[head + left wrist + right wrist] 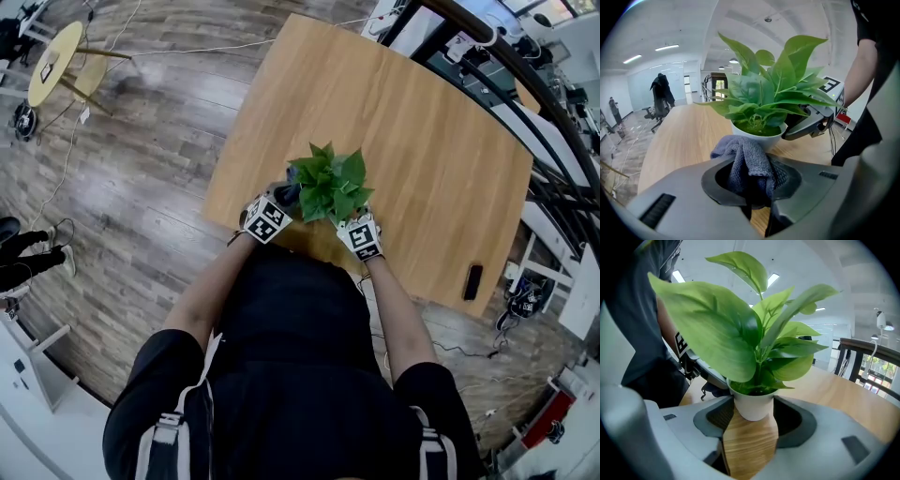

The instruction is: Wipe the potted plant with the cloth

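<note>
Wood-plank flooring (141, 122) runs round a pale wooden worktop (403, 122), and the potted plant (330, 186) stands near the worktop's 6 o'clock edge, right in front of the person. It is a small, bushy plant with broad, glossy green leaves (712, 329) that fan up and out from a plain white pot (751, 405). The widest leaves hang over the rim. The right tongs (752, 425) come in from the plant's 5 o'clock and are clamped on the pot, one pad against each side, which looks like bracing. The left tongs (750, 176) sit at the plant's 9 o'clock, clenched on a bunched grey-blue cloth (747, 159). A fold of the cloth reaches toward the pot wall and lies just beside it, if not touching it. The step in hand appears to be bringing the cloth onto the plant. To do it well, lead with the loose fold, not the hard tips, stroke each leaf lightly from stem to tip, and have the other tongs hold the pot firm so that it neither slides nor tips. The thin stems would probably bend or snap under any heavy push.
</note>
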The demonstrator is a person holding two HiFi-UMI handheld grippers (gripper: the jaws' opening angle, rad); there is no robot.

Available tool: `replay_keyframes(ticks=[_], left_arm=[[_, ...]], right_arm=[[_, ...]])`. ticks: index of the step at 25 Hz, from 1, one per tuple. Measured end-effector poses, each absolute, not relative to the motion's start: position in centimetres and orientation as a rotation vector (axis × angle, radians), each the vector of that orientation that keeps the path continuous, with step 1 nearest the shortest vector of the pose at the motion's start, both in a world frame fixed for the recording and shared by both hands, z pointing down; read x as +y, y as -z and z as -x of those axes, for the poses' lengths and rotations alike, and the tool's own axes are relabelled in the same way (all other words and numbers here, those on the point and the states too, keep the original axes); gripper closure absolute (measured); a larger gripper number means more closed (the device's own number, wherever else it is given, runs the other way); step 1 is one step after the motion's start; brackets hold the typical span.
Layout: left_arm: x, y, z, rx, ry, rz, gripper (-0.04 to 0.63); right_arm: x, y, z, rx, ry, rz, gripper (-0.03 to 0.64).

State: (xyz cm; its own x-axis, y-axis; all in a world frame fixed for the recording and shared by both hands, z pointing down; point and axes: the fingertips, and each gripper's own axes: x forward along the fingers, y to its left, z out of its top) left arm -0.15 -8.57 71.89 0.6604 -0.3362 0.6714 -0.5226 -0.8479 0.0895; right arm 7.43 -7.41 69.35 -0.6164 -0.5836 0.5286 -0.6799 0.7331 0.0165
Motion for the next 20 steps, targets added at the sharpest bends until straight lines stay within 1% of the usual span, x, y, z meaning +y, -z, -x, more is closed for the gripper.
replay_keyframes(ticks=[11,15,20], left_arm=[[-8.5,-71.8,1.2,-0.760,-0.905,-2.566,0.482],[-8.7,-71.9,1.6,-0.776,-0.912,-2.547,0.481],[-9.0,-71.6,1.3,-0.769,-0.936,-2.565,0.482]], right_arm=[[-5.0,-69.0,-6.1,-2.462,-0.303,-0.967,0.368],[-4.9,-69.8,-7.1,-2.451,-0.450,-1.020,0.368],[-6.6,-69.0,-7.5,-2.476,-0.306,-0.953,0.368]])
